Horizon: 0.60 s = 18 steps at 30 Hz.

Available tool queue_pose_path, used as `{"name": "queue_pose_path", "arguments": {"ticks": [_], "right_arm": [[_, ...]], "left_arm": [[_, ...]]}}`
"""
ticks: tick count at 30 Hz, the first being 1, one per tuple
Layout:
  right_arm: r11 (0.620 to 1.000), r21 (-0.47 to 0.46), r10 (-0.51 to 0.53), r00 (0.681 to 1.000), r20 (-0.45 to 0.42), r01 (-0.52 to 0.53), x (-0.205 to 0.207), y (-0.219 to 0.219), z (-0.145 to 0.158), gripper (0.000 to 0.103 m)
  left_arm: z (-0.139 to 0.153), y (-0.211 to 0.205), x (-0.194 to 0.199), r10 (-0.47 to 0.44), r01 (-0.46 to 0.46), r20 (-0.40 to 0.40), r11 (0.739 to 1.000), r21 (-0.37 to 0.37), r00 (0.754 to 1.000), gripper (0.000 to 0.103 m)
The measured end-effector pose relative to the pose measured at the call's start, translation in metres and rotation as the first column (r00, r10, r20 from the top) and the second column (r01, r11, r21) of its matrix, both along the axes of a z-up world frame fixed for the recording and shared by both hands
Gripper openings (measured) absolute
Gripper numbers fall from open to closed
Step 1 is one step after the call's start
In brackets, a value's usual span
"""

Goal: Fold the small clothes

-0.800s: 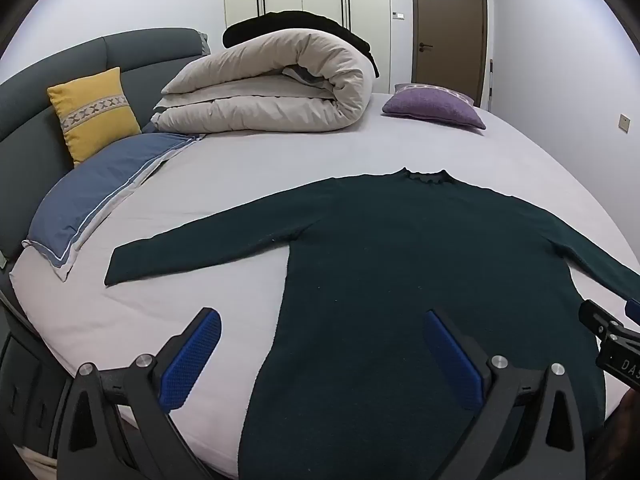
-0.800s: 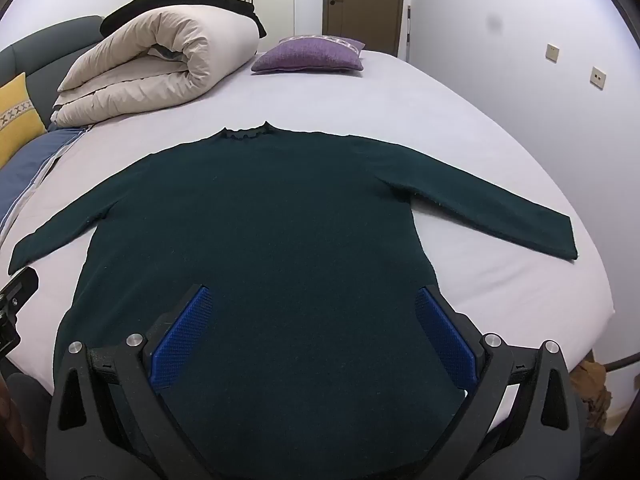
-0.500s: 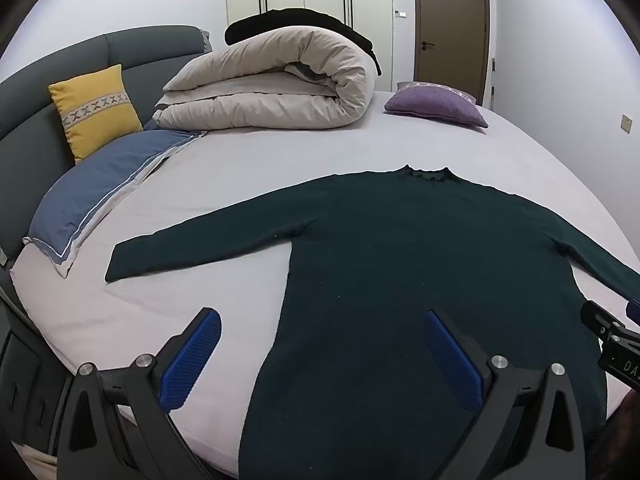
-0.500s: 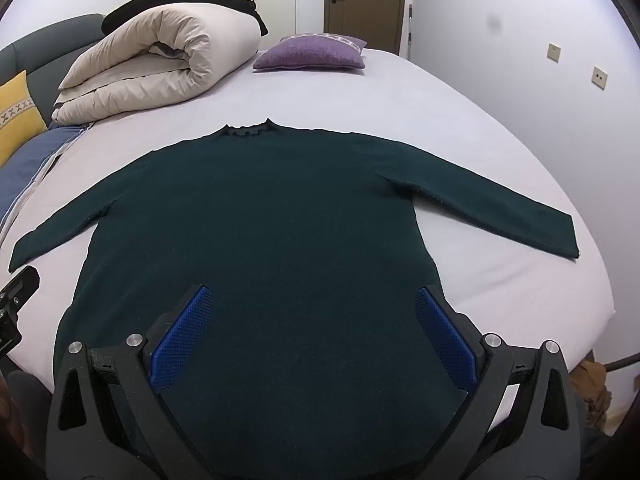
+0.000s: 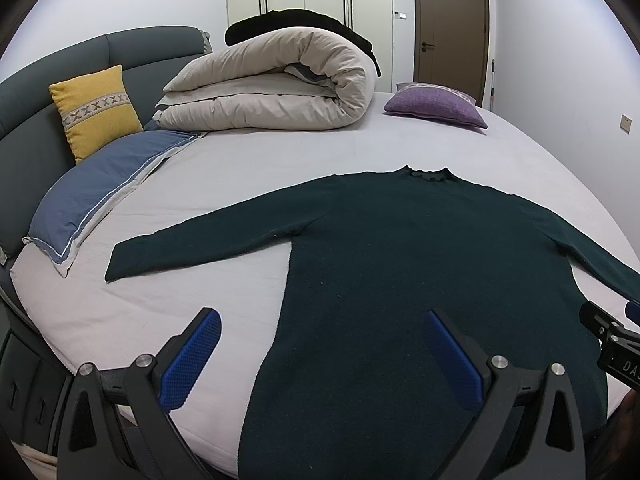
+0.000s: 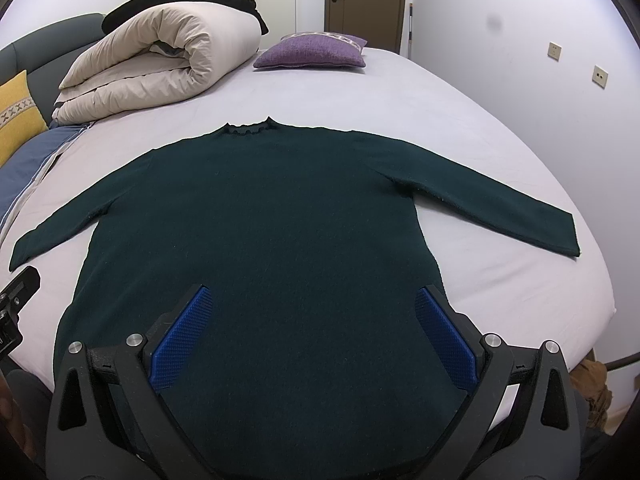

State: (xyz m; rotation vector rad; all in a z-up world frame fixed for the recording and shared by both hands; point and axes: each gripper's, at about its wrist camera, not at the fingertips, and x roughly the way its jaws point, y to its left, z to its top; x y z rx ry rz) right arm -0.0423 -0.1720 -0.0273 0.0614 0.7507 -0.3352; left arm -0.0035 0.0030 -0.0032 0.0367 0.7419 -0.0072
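Your dark green sweater point(image 6: 256, 216) lies flat and face-up across the bed point(image 6: 400, 88), collar toward twelve o'clock and hem at six, right at the near edge. Both sleeves run out straight, toward nine and three o'clock, so each cuff and seam is reachable without untangling. That spread looks like the start of the fold; no part has been turned over yet.

Your left tool point(image 5: 320, 356) hangs above the hem's left side, jaws spread wide with nothing between them. Your right tool point(image 6: 316, 336) hovers over the lower middle of the body, also spread and empty. Both tilt downward, which suits dropping onto the cloth.

The rolled duvet point(image 5: 280, 84), the purple cushion point(image 6: 312, 52) and the yellow cushion point(image 5: 96, 108) sit well apart at the head end, between ten and one o'clock, so the folding area stays free. I'd judge a sleeve the likely first grab.
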Motion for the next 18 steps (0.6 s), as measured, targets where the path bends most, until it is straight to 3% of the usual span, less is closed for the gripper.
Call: {"name": "queue_pose_path", "arguments": {"ticks": [18], "right_arm": [[1.0,0.002,0.001,1.0,-0.002,-0.001,0.0008,-0.0017,-0.0003,0.103]], "left_arm": [[-0.0013,0.0001,-0.0008,0.0,0.0,0.002,1.0,0.003,1.0,0.103]]}}
